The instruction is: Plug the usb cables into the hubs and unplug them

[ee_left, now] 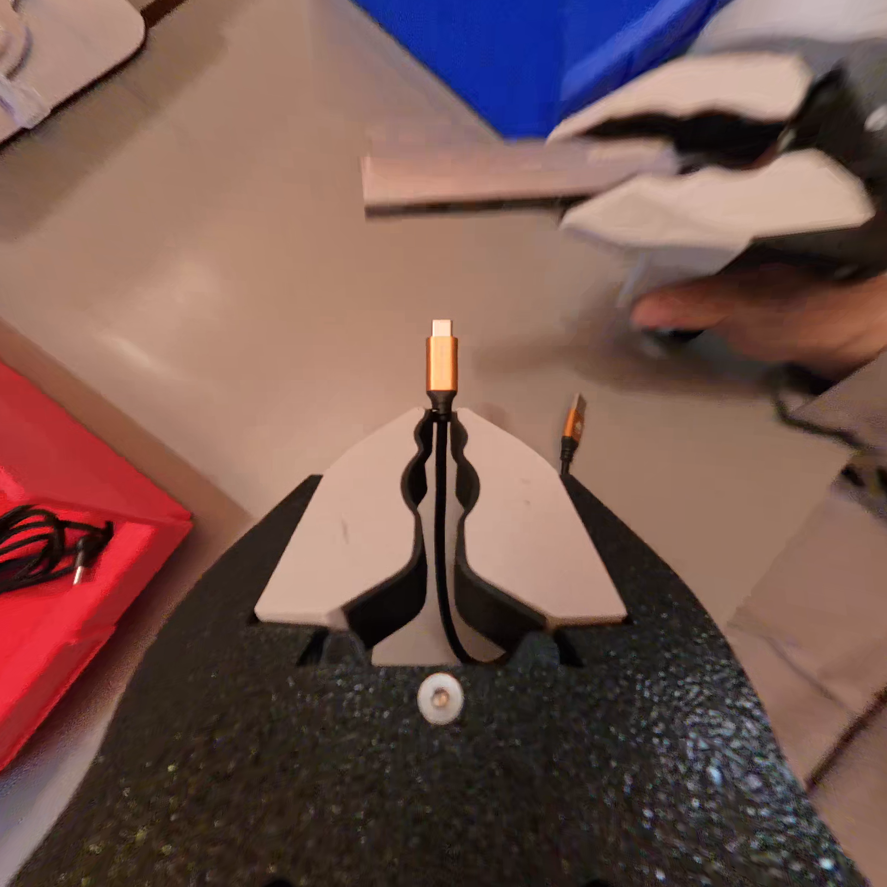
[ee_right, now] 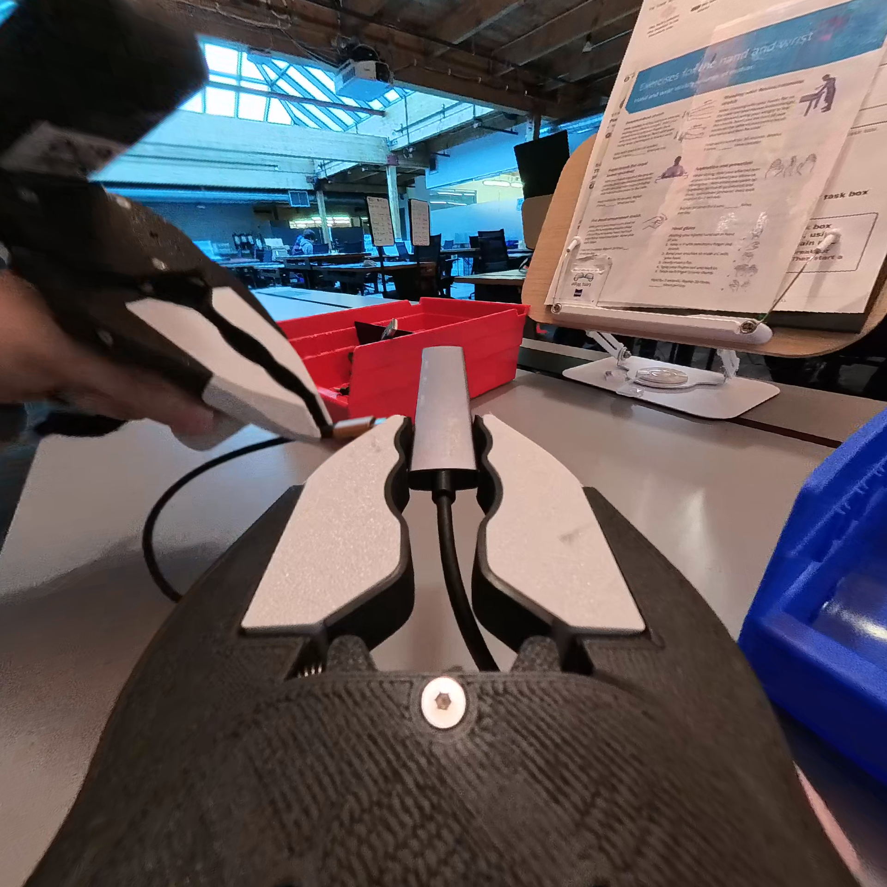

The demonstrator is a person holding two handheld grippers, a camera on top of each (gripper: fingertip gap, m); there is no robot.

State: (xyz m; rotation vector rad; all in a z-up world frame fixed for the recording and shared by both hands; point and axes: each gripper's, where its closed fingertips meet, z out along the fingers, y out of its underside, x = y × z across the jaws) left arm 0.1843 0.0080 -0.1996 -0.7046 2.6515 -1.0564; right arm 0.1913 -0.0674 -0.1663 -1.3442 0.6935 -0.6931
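Observation:
My left gripper [ee_left: 442, 410] is shut on a black USB cable just behind its orange plug [ee_left: 441, 362], which points forward above the grey table. The cable's other orange plug [ee_left: 573, 422] lies on the table to the right. My right gripper [ee_right: 442, 422] is shut on a slim grey hub [ee_right: 442, 408], whose black lead runs back between the fingers. In the left wrist view the hub [ee_left: 475, 185] is held level, up and right of the plug, apart from it. In the right wrist view the left gripper [ee_right: 326, 427] holds the orange plug [ee_right: 355, 426] just left of the hub.
A red bin [ee_left: 72, 552] with a coiled black cable stands at the left; it also shows in the right wrist view [ee_right: 432, 345]. A blue bin [ee_right: 825, 590] stands at the right. A document stand with printed sheets [ee_right: 720, 192] stands behind the hub. Across from one pair of fingers to the other is roughly 9 cm.

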